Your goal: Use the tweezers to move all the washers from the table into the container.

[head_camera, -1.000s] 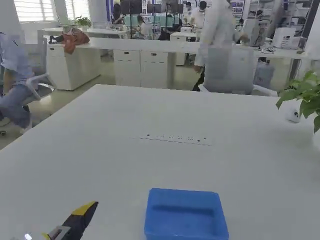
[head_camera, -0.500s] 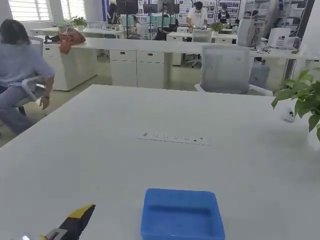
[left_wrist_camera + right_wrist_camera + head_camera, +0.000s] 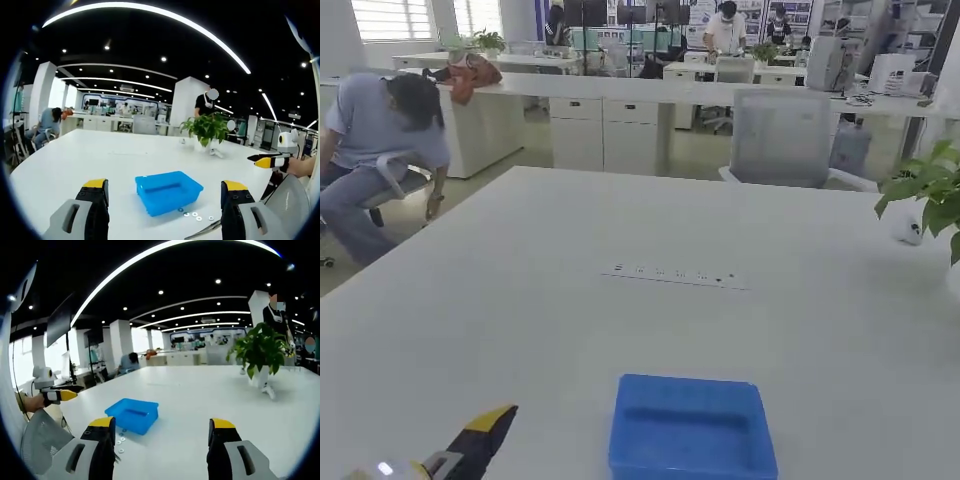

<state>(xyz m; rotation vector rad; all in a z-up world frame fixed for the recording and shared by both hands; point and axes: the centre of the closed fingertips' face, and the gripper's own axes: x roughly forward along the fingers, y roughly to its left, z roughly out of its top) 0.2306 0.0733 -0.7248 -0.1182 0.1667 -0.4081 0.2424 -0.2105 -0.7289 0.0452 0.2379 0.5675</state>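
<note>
A blue container (image 3: 690, 428) stands near the front of the white table (image 3: 620, 230). Low at the left of the head view, the yellow-tipped jaw of my left gripper (image 3: 480, 438) points toward it. In the left gripper view the container (image 3: 167, 190) lies ahead between the jaws of my open left gripper (image 3: 165, 186). Several small washers (image 3: 197, 216) lie on the table beside it, with the tweezers (image 3: 205, 231) just in front of them. My right gripper (image 3: 161, 422) is open with nothing in it; the container (image 3: 132, 415) and washers (image 3: 120, 440) lie to its left.
A potted plant (image 3: 930, 195) stands at the table's right edge with a small white object (image 3: 908, 232) by it. A socket strip (image 3: 672, 275) is set into the table's middle. A grey chair (image 3: 780, 135) stands beyond the far edge. A seated person (image 3: 380, 150) bends down at the left.
The head camera has shifted slightly. The seated person at the left has leaned into view and bent down, and a person in white behind the chair has walked off. Container and gripper hold still.
</note>
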